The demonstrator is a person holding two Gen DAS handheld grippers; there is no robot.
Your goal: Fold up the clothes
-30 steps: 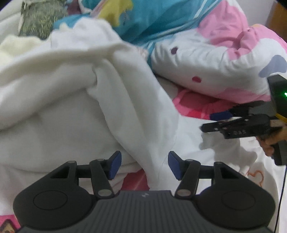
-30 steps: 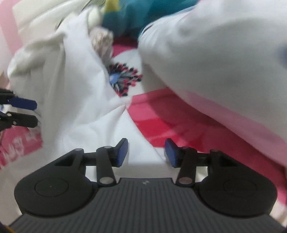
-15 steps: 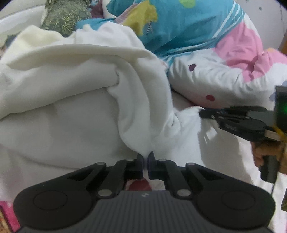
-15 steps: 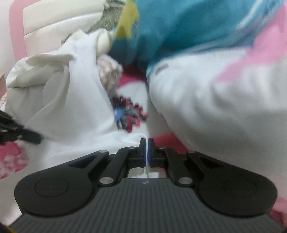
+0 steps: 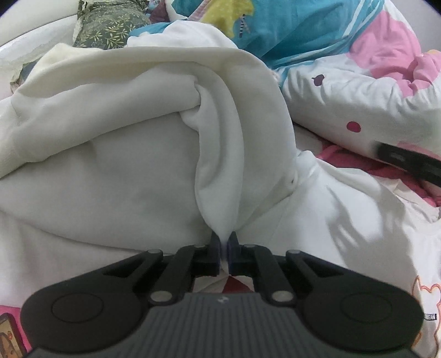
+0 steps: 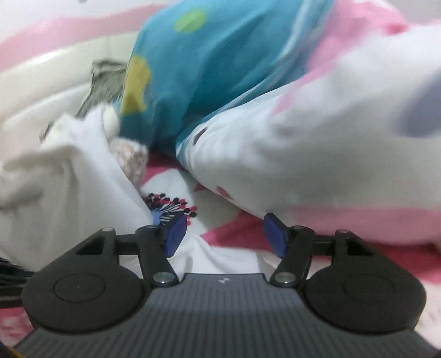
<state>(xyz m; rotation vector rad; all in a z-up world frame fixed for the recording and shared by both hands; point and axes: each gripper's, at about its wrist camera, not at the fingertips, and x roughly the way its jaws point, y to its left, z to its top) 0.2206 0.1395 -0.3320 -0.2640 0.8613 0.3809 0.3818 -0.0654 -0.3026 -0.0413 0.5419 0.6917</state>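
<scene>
A white garment (image 5: 124,154) lies bunched on the bed and fills the left wrist view. My left gripper (image 5: 225,247) is shut on a pinched fold of it, which rises in a ridge away from the jaws. The garment also shows in the right wrist view (image 6: 69,176) at the left. My right gripper (image 6: 224,234) is open and empty, with a low bit of white cloth below its blue pads (image 6: 176,231). The right gripper shows as a blurred dark bar in the left wrist view (image 5: 408,162).
A blue, pink and white quilt (image 5: 344,55) is heaped at the back right, also in the right wrist view (image 6: 303,137). A pink patterned sheet (image 6: 237,231) covers the bed. A dark floral pillow (image 5: 107,24) lies at the back left.
My left gripper shut on the garment's fold and has lifted it. My right gripper shut on cloth half a second ago, and now it is open and has let go.
</scene>
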